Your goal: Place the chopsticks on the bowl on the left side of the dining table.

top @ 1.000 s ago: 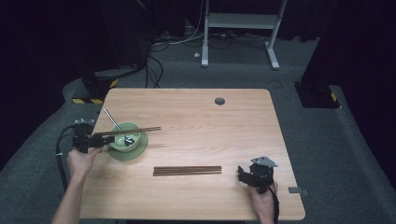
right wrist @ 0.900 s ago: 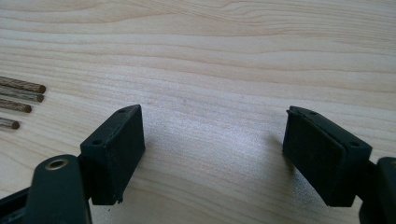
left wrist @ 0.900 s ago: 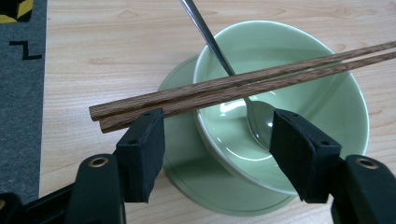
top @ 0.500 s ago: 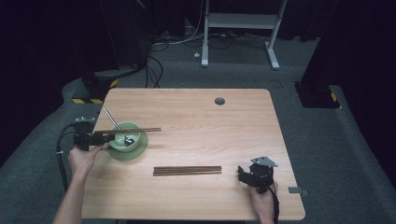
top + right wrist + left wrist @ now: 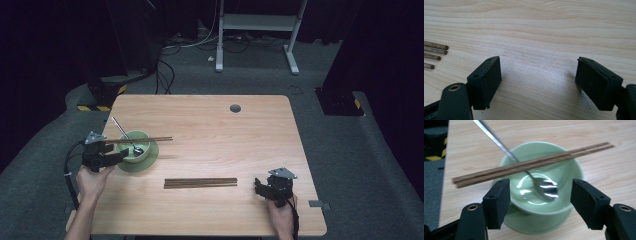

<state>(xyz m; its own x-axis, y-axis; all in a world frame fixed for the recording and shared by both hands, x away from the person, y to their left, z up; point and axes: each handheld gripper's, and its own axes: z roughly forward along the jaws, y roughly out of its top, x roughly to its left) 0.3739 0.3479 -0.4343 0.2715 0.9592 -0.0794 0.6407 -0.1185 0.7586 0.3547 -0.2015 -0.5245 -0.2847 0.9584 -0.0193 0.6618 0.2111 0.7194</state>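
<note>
A pale green bowl (image 5: 136, 146) stands on a green saucer (image 5: 150, 161) at the table's left. A metal spoon (image 5: 541, 185) lies in the bowl with its handle leaning out over the far rim. A pair of brown chopsticks (image 5: 529, 165) rests across the bowl's rim. My left gripper (image 5: 120, 155) is open just at the bowl's near-left side, its jaws straddling the rim in the left gripper view (image 5: 540, 200). More chopsticks (image 5: 201, 183) lie flat at the table's middle front. My right gripper (image 5: 259, 188) is open on the bare wood right of them, empty (image 5: 537, 81).
The wooden table (image 5: 225, 130) has a round cable hole (image 5: 235, 108) near its far edge. In the right gripper view several chopstick ends (image 5: 435, 53) show at the left. Dark carpet, cables and a white desk frame (image 5: 257, 30) lie beyond the table.
</note>
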